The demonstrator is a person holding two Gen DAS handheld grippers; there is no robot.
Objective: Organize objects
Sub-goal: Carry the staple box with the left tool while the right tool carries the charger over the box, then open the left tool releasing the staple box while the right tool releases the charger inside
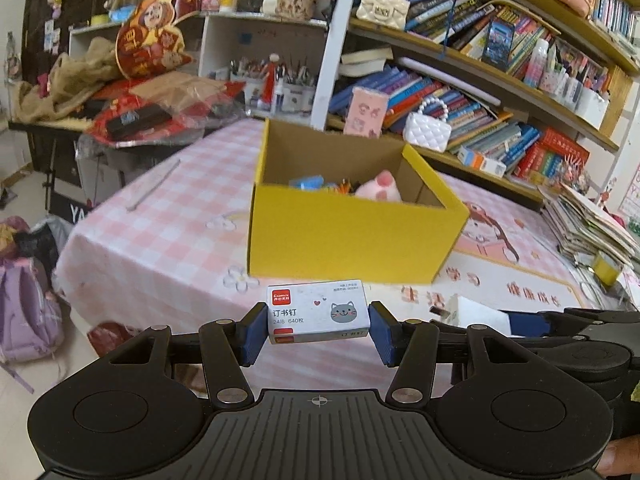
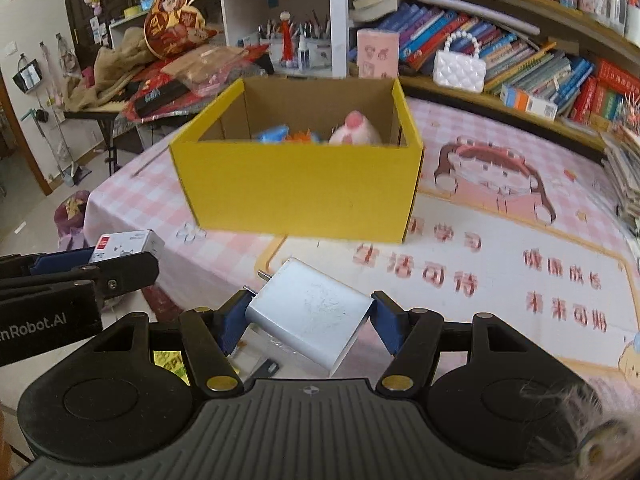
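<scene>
My left gripper (image 1: pixel 318 326) is shut on a white staple box (image 1: pixel 318 312) with a grey cat face, held above the table's near edge. My right gripper (image 2: pixel 310 316) is shut on a white charger plug (image 2: pixel 310 312), its prongs pointing up-left. Ahead of both stands an open yellow cardboard box (image 1: pixel 348 232) (image 2: pixel 296 188) holding a pink plush toy (image 1: pixel 380 188) (image 2: pixel 354 130) and blue and orange items. In the right wrist view the left gripper (image 2: pixel 80 264) with the staple box (image 2: pixel 128 246) shows at the left; in the left wrist view the charger plug (image 1: pixel 476 314) shows at the right.
The table wears a pink checked cloth (image 1: pixel 160 220) with a cartoon girl print (image 2: pixel 492 176). Bookshelves (image 1: pixel 500 92) with small white handbags run along the back. A stack of books (image 1: pixel 592 224) sits at the right. A cluttered side table (image 1: pixel 132 108) and bags on the floor (image 1: pixel 28 300) lie left.
</scene>
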